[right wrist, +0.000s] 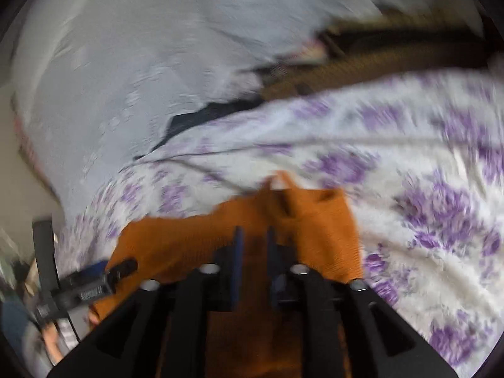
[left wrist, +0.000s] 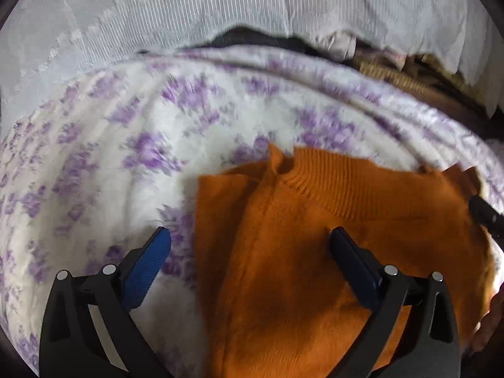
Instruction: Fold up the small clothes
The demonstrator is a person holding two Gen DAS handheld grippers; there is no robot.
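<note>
Orange knit sweater (left wrist: 315,236) lay on the floral blanket (left wrist: 126,145), filling the 4 to 6 o'clock part of the left wrist view. Ribbed collar (left wrist: 330,176) pointed toward 12. A fold line ran down its left side, one flap apparently turned in over the body. So a judgement: first side fold likely in, the other side and the bottom-up fold not yet done. Roughly early to mid task. Only one garment visible, no stack of finished pieces in view.

Left gripper (left wrist: 250,242) hovered over the sweater's left edge, jaws spread wide, blue pads showing, nothing between them. One finger sat above the blanket at 7 o'clock, the other over the orange knit at 5 o'clock. Contact with the cloth could not be told.

Right gripper (right wrist: 254,236), jaws drawn nearly together with orange fabric (right wrist: 195,239) seen in the narrow gap and all around them; looked like it pinched the sweater, though the view was motion-blurred so that is a judgement. The left tool's tip (right wrist: 121,267) showed at 8 o'clock in the right wrist view, near the sweater's edge.

Beyond the blanket at 12 o'clock a pale ribbed bedspread (left wrist: 157,31), and some dark and tan clutter (left wrist: 393,75) at 1 o'clock, too blurred to name.
</note>
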